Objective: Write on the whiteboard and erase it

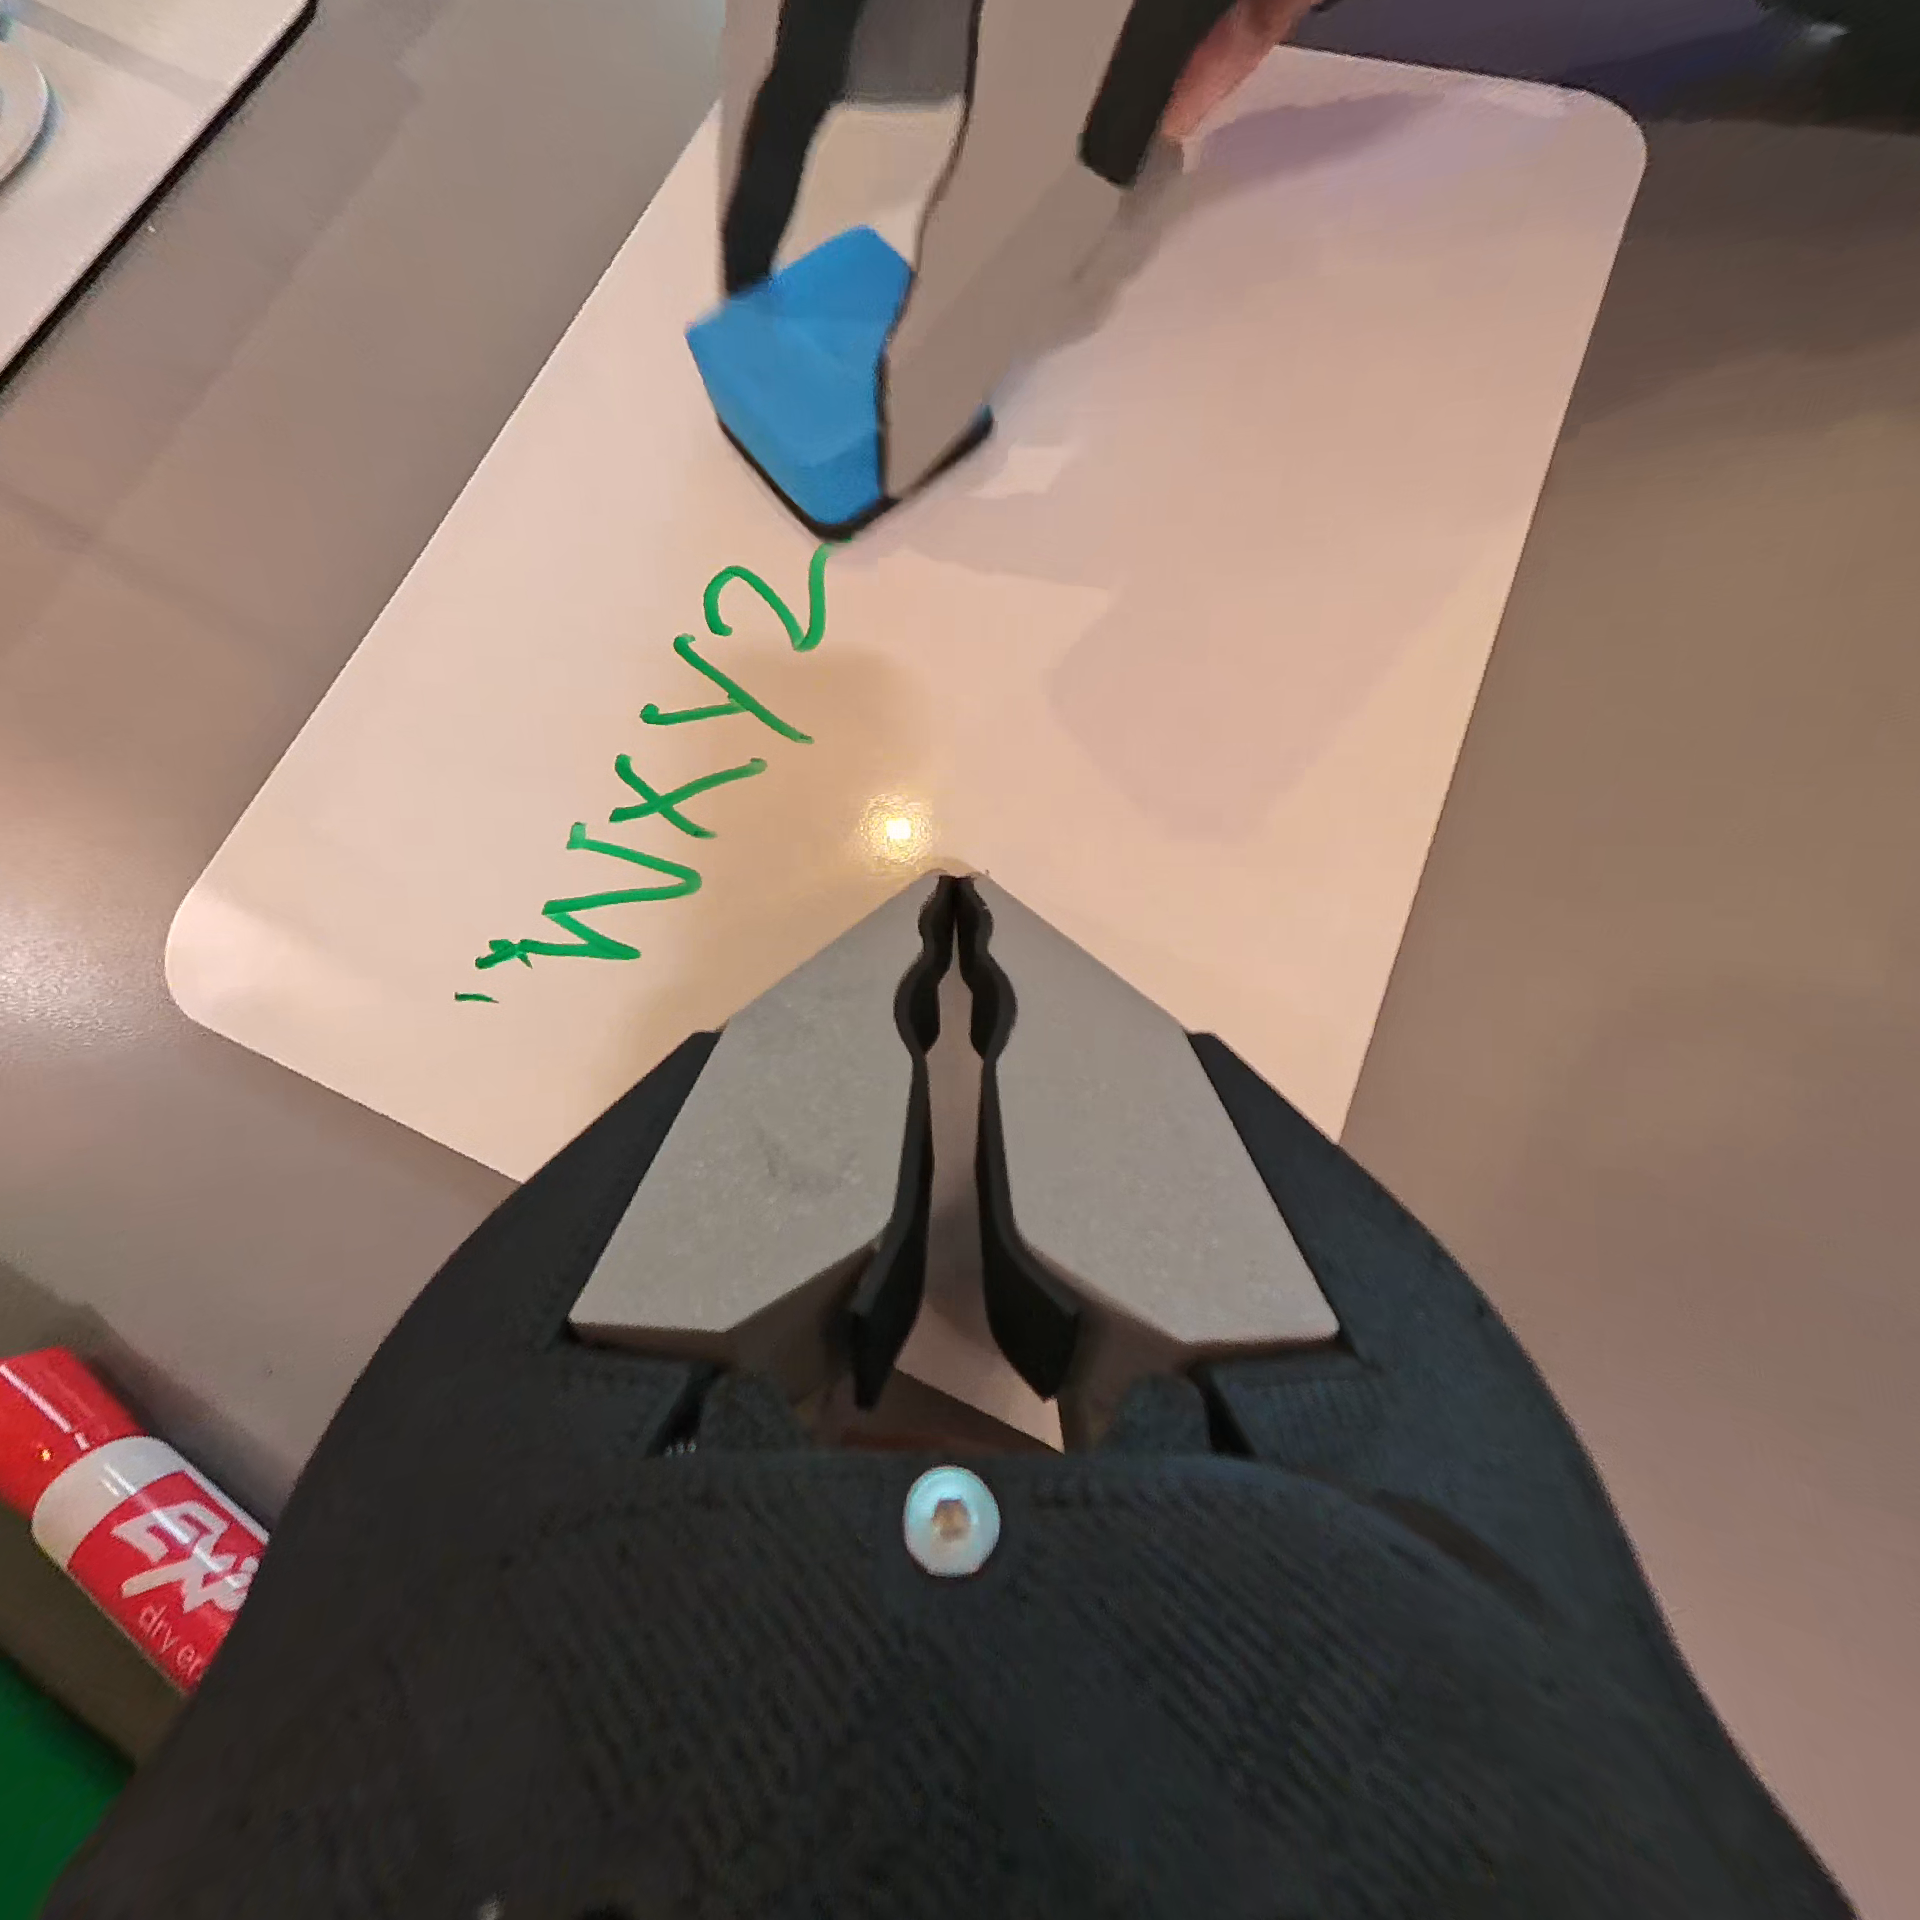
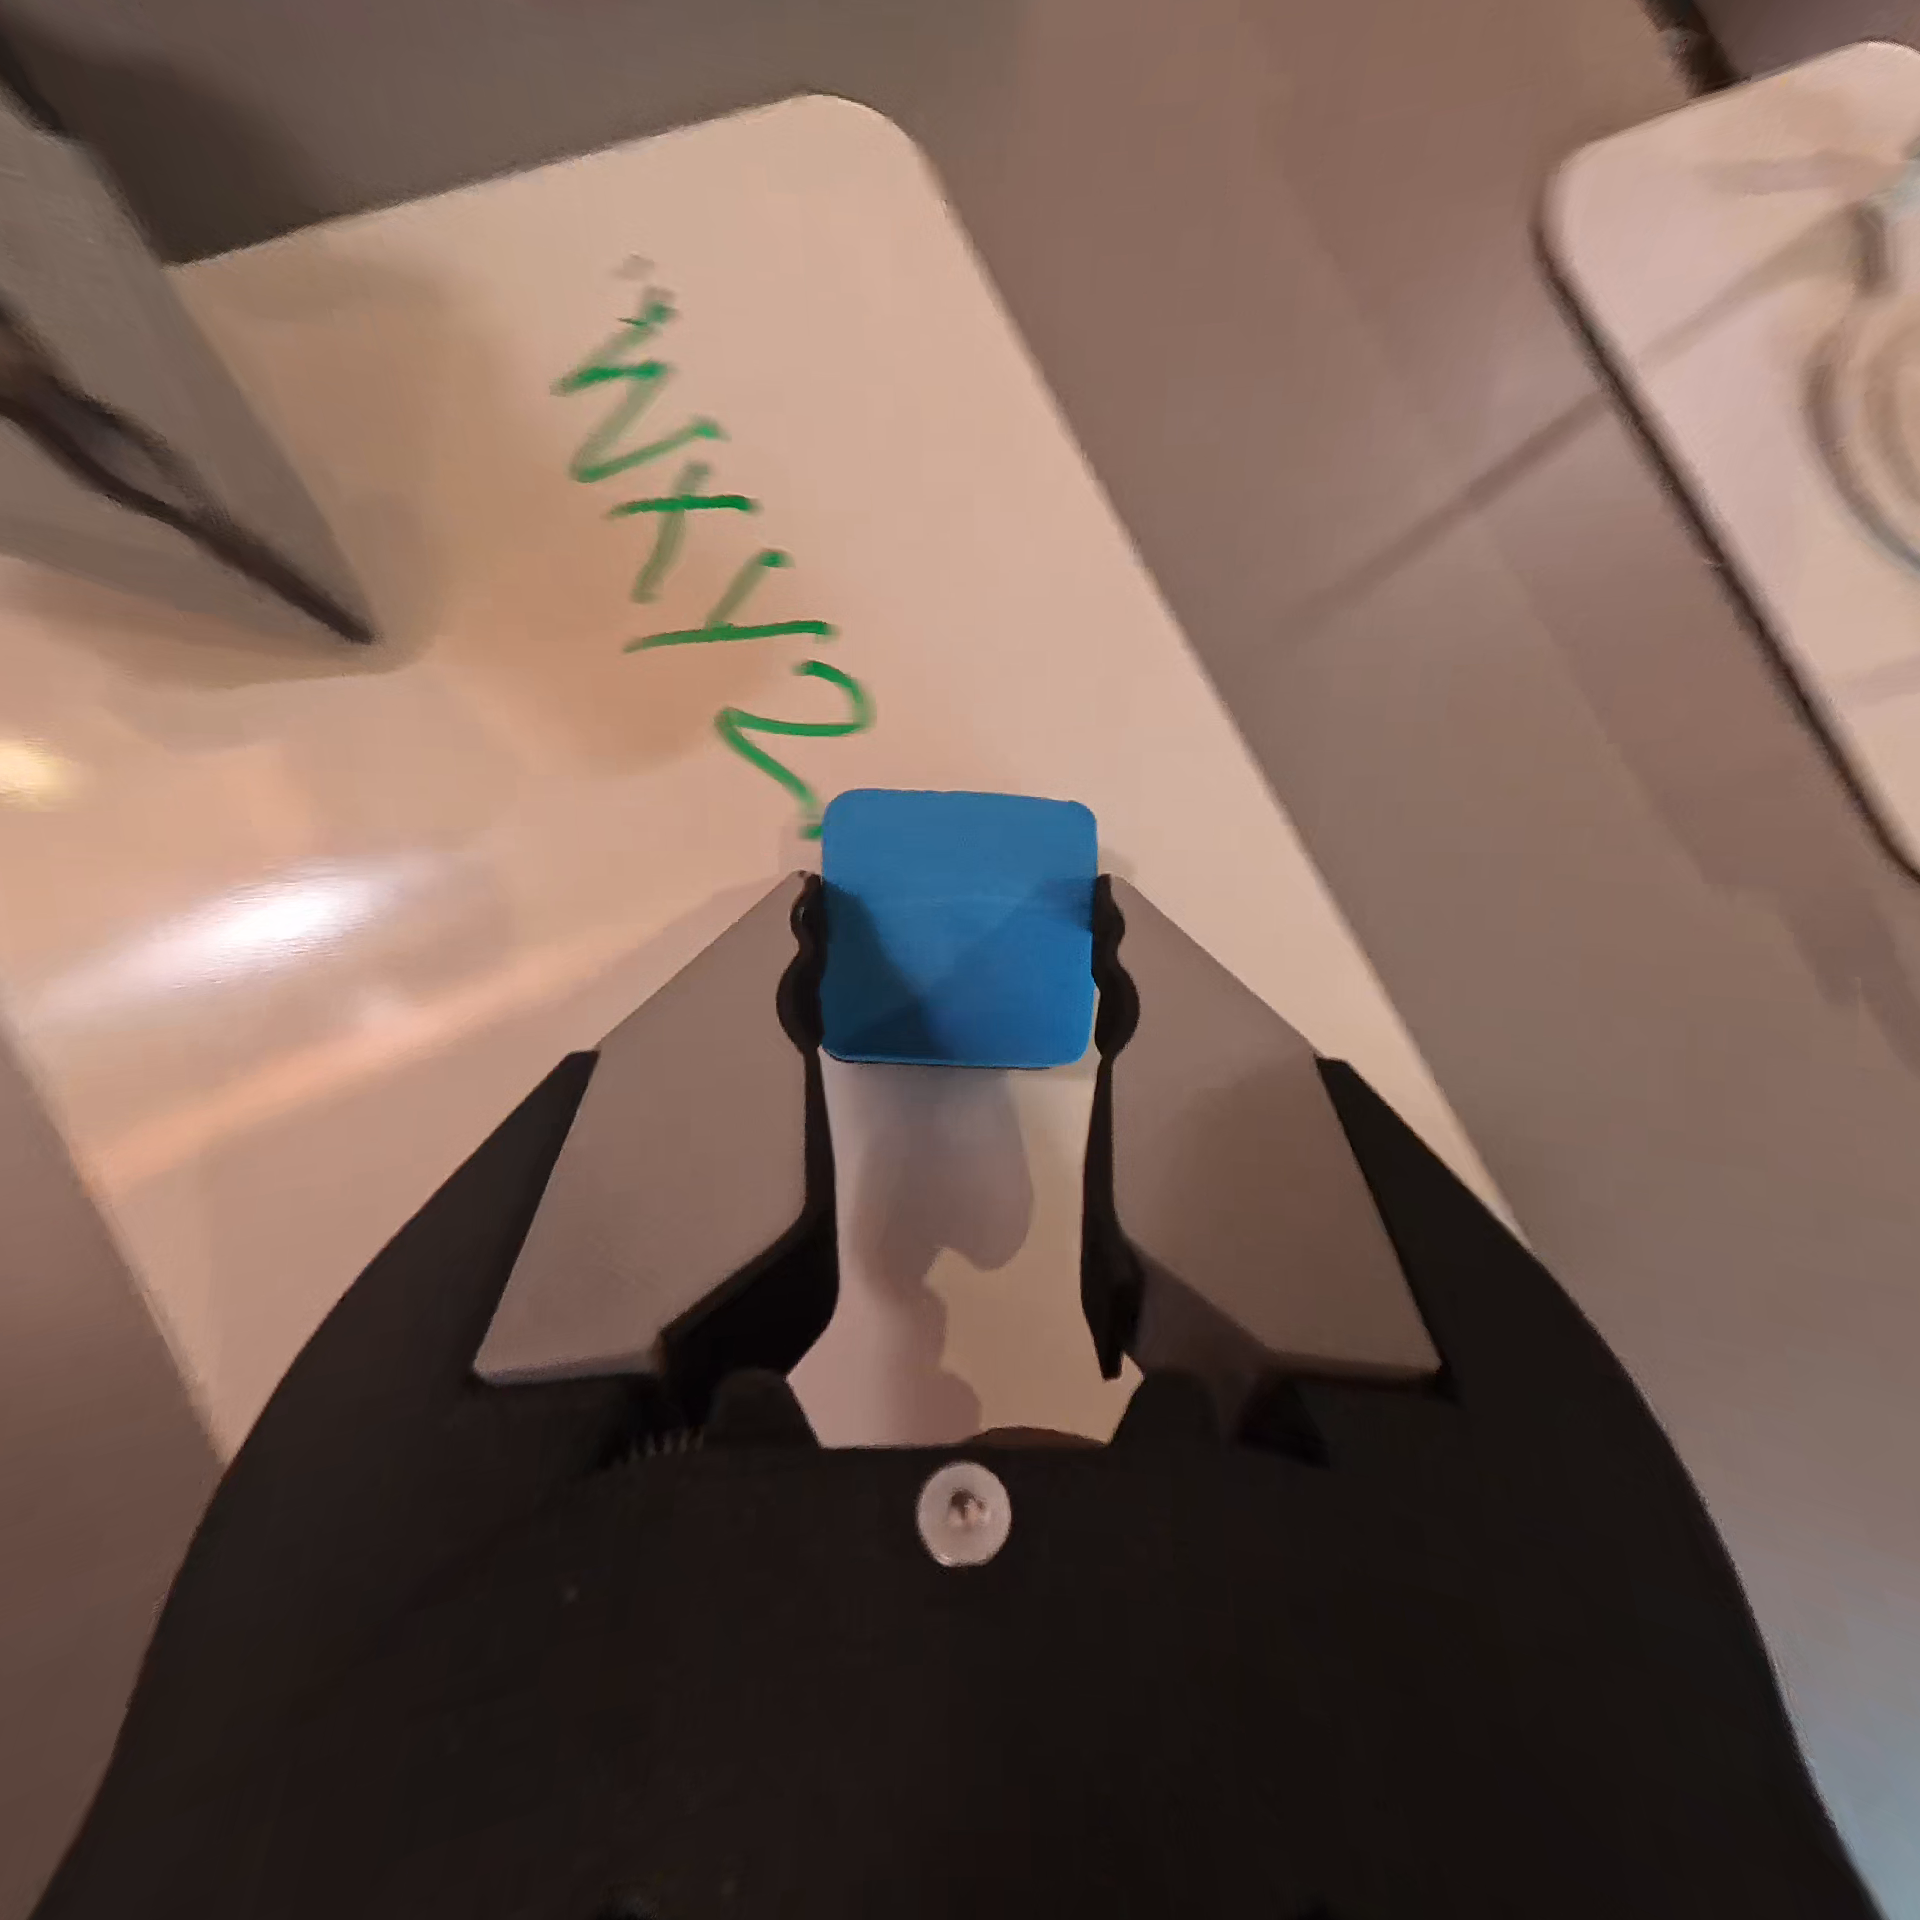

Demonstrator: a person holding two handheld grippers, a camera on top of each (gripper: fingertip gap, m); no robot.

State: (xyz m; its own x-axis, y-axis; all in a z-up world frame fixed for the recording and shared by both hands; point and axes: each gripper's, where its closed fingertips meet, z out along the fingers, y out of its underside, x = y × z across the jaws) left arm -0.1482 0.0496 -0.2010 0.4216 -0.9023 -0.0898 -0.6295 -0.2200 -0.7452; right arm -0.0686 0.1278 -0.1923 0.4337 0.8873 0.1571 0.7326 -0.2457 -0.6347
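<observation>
Eraser (image 2: 956,925) pinched in your right gripper (image 2: 956,894), flat on whiteboard (image 2: 1039,520), green writing (image 2: 717,561) just ahead. Left gripper (image 1: 954,883) closed, empty. Tilt it and strokes will likely smear.

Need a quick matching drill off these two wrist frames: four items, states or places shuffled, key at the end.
Items
1. left gripper
2. right gripper
3. green marker writing
4. red-capped dry-erase marker

States or places
A. lying on the grey table beside the white whiteboard
B. shut, holding nothing, over the whiteboard
C. on the whiteboard, one end at the eraser's edge
D. shut on the blue square eraser

Pairs: 1-B, 2-D, 3-C, 4-A
</observation>
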